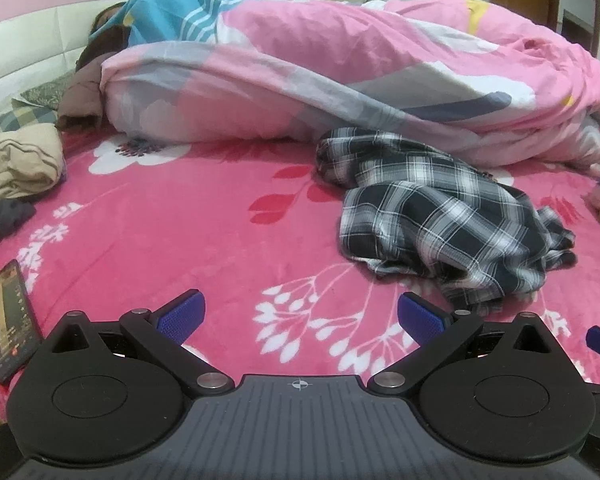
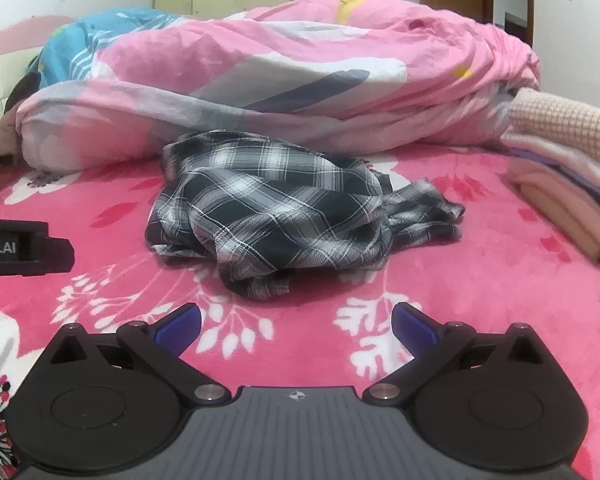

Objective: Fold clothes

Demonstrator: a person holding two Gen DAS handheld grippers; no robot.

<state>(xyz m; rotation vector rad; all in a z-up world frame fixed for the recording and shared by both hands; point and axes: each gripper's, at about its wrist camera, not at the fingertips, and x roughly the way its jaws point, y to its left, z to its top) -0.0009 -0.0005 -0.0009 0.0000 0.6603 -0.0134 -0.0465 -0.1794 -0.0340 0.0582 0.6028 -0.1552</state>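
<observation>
Bed: pink floral blanket covers the surface, with a rumpled pink quilt heaped along the far side before a padded headboard.
Left edge: a beige folded cloth and a lit phone lie on the blanket, well apart from the shirt.
Left gripper: low and level over the blanket, blue-padded fingers spread wide, grasping nothing, aimed at bare blanket left of the shirt.
Plaid shirt: black-and-white check, crumpled in a loose heap near the middle of the bed, its far edge just beside the quilt; one flat part trails to the right.
Right gripper: low and level, fingers released and wide, pointed straight at the shirt but apart from it.
Right edge: folded pile of pale clothes, cut off by the frame.
Hard to tell: sleeves and collar are lost in the folds.
</observation>
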